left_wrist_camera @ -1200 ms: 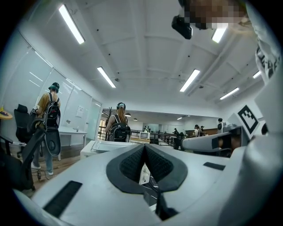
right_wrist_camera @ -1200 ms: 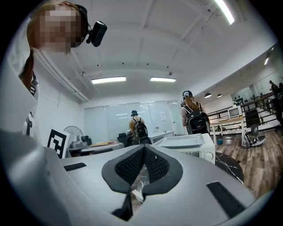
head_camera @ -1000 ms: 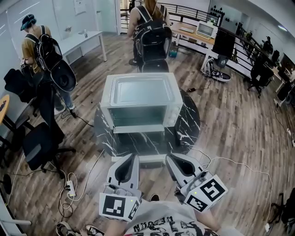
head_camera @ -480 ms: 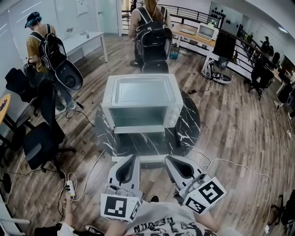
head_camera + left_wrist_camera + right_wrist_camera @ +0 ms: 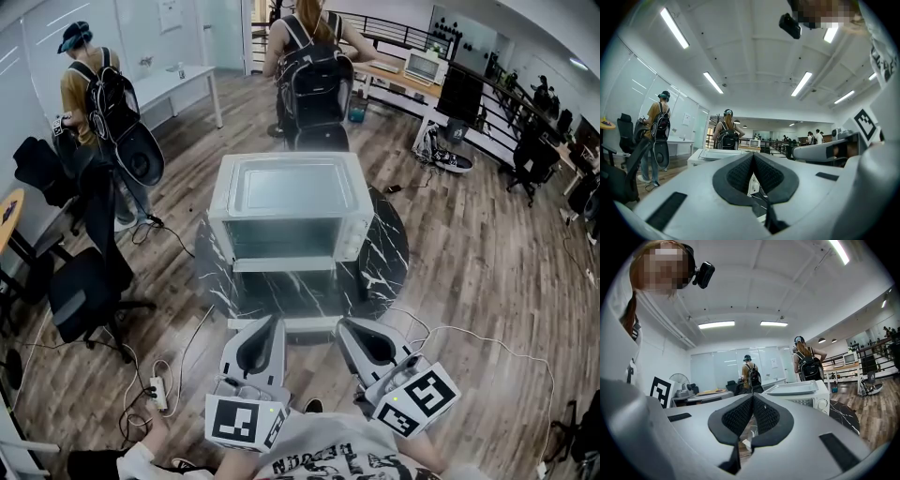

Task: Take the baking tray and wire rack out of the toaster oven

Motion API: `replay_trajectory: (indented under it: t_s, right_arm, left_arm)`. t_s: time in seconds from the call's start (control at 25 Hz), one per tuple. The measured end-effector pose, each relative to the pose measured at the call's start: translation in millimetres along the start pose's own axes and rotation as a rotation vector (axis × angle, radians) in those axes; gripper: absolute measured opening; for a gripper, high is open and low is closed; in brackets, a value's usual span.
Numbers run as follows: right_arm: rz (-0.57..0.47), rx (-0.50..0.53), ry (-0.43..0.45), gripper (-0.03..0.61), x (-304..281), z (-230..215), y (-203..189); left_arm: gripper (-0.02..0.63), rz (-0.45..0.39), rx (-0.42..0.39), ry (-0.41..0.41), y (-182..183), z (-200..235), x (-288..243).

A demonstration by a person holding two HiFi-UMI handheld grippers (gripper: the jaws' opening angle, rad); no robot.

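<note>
**Both grippers idle and closed in front of the open oven**

The white toaster oven (image 5: 354, 234) stands on a round black marble-patterned table (image 5: 386, 255), its drop-down door (image 5: 281, 264) hanging open towards the person. A shallow silver-grey metal tray (image 5: 289, 186) lies flat on the oven's roof, not inside it. From where I stand this looks like the baking tray, already out. The wire rack I can't pick out: the cavity is pale and too dim to show whether anything sits on its rails.

The left gripper (image 5: 274, 323) and the right gripper (image 5: 343, 323) are held low and level near the person's body, at the near edge of the table and well apart from the oven. Each has its jaws pressed together with nothing between them.

I'd judge this a pause between steps. The next move calls for opening one gripper, reaching into the cavity and, if the rack is there, pinching its front bar and drawing it straight out.
</note>
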State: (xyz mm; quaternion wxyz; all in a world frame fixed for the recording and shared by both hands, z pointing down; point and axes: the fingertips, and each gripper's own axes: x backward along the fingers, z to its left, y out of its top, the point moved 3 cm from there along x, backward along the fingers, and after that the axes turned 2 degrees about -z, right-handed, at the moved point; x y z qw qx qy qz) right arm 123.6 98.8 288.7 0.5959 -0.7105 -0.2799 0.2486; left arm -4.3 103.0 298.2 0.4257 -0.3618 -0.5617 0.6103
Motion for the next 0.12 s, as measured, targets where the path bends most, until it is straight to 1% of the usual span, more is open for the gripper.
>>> replay_trajectory:
  t_s: [0.12]
  right_arm:
    - [0.003,0.001,0.002,0.002,0.7,-1.6,-1.0]
  left_arm:
    - [0.002,0.000,0.000,0.003,-1.2,-0.7,-0.5]
